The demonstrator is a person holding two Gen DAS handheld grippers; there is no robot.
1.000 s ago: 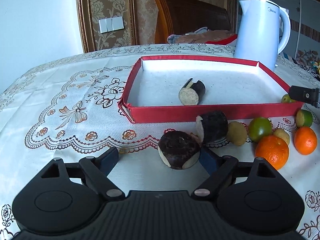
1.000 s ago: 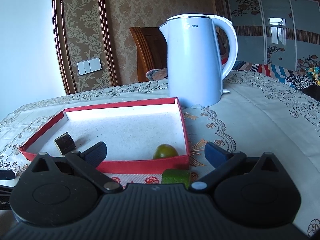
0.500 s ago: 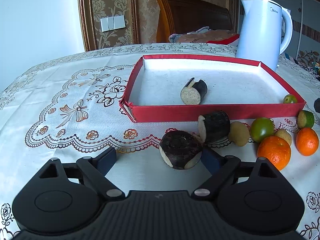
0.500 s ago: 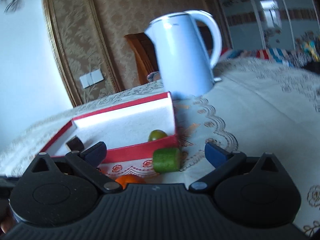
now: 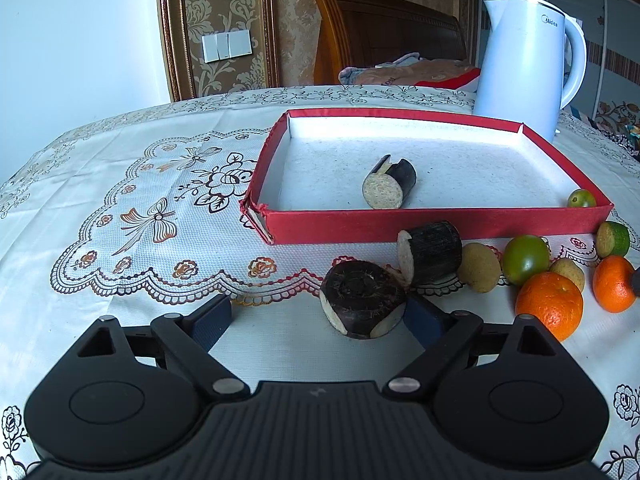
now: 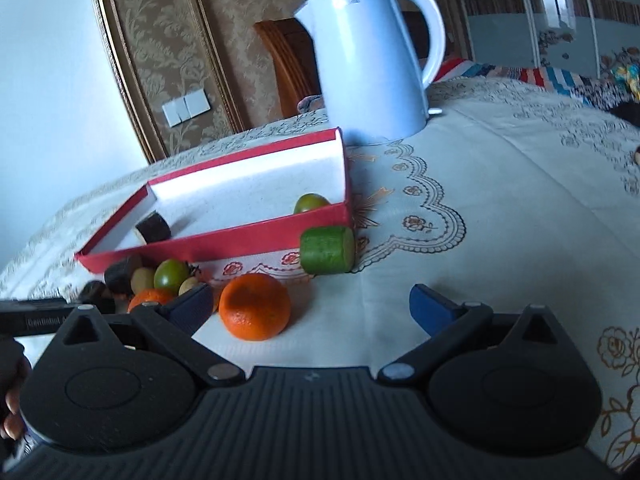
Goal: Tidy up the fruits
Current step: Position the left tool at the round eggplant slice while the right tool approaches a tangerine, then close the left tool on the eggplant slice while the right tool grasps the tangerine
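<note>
On the counter [image 5: 120,152] sits the red tray [image 5: 436,229] (one dark chunk [image 5: 390,186] and a green fruit [image 5: 582,199] inside); both claws gape empty, left claw [image 5: 316,316] beside a dark piece [image 5: 362,298], right claw [image 6: 312,306] by an orange [image 6: 255,306]

Left gripper [image 5: 316,316] held low over the table, level, jaws spread wide, nothing clamped between the blue pads. Right gripper [image 6: 310,308] tilted, rolled to one side, jaws also spread wide and empty; bare fingers [image 6: 12,420] at its lower left edge
</note>
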